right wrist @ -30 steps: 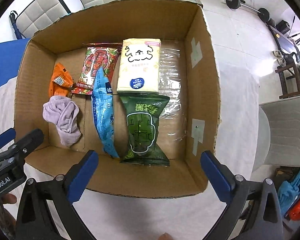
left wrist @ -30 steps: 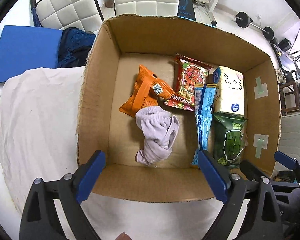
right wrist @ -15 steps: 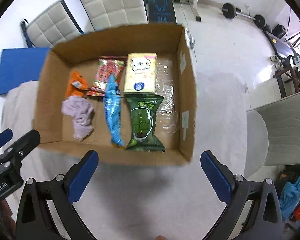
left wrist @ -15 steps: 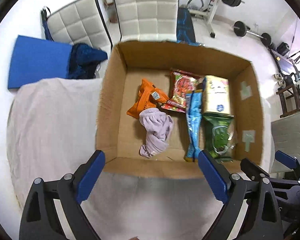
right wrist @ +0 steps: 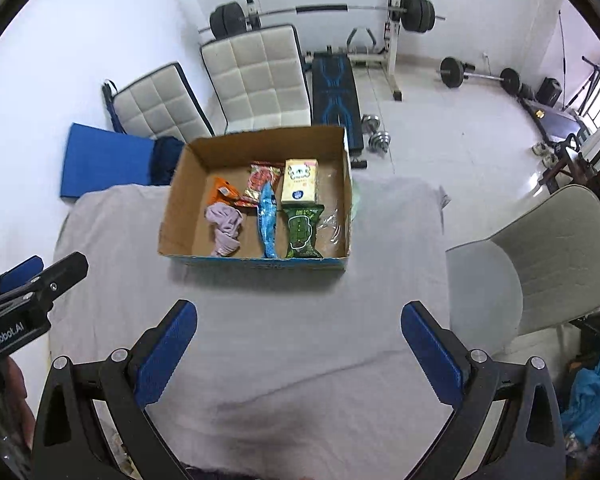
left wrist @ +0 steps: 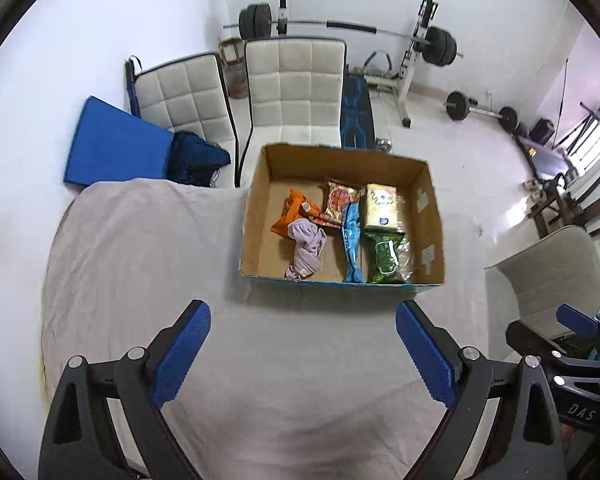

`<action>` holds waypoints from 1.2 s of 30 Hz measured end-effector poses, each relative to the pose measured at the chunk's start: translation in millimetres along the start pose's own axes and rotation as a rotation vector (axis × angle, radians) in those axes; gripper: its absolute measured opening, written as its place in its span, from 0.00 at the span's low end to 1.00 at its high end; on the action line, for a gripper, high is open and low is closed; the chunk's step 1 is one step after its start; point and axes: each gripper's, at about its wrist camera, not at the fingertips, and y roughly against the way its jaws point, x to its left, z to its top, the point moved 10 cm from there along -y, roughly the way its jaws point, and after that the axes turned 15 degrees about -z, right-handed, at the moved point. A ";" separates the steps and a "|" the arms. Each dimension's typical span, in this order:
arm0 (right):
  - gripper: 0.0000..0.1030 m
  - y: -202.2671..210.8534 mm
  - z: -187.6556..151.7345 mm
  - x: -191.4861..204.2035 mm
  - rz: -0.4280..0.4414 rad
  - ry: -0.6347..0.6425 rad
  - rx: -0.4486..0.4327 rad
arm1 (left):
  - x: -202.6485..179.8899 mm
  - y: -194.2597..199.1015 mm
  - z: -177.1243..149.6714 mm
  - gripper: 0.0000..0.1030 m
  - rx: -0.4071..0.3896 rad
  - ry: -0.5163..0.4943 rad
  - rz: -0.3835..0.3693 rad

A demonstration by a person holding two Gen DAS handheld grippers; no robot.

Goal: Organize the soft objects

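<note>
Both grippers hover spread wide and holding nothing above the cloth-covered tabletop [left wrist: 148, 264]: the left gripper [left wrist: 302, 354] and the right gripper [right wrist: 300, 350] sit side by side, well short of the cardboard box [left wrist: 256, 216]. Farther along the tabletop, the box stands open-topped with the soft objects inside. A crumpled lilac cloth [left wrist: 306, 248] lies toward the box's left, touching an orange packet [left wrist: 294, 214] behind it. To its right lie a long blue packet [left wrist: 352, 240] and a green packet [left wrist: 386, 256], with a red packet [left wrist: 338, 204] and a pale yellow tissue pack [left wrist: 380, 206] beyond them. Past the box stand two white padded chairs [left wrist: 296, 84] and a barbell rack [left wrist: 352, 30].
</note>
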 end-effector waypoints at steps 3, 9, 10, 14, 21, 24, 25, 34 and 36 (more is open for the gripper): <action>1.00 30.0 -8.2 -7.8 0.006 -0.009 -0.028 | -5.1 28.7 -5.2 0.92 -0.036 -0.014 0.016; 1.00 78.9 -23.8 -11.6 0.013 -0.007 -0.081 | -13.3 58.6 -19.8 0.92 -0.051 -0.021 0.007; 1.00 85.6 -26.4 -11.4 0.018 -0.005 -0.086 | -14.7 61.2 -22.7 0.92 -0.046 -0.023 0.004; 1.00 102.2 -33.6 -11.3 0.022 0.002 -0.098 | -17.4 67.7 -26.9 0.92 -0.055 -0.026 0.014; 1.00 115.9 -26.7 -20.6 -0.008 -0.021 -0.136 | -21.2 80.4 -25.5 0.92 -0.103 -0.044 0.041; 1.00 114.7 -19.0 -24.1 -0.032 -0.031 -0.152 | -22.5 80.1 -22.6 0.92 -0.118 -0.053 0.047; 1.00 114.6 -16.7 -25.3 -0.042 -0.034 -0.158 | -23.0 80.0 -21.4 0.92 -0.126 -0.056 0.051; 1.00 107.7 8.9 -26.8 -0.073 -0.052 -0.187 | -18.0 75.6 -9.0 1.00 -0.169 -0.052 0.070; 1.00 105.2 13.0 -25.9 -0.079 -0.052 -0.190 | -17.6 74.6 -6.2 1.00 -0.176 -0.054 0.074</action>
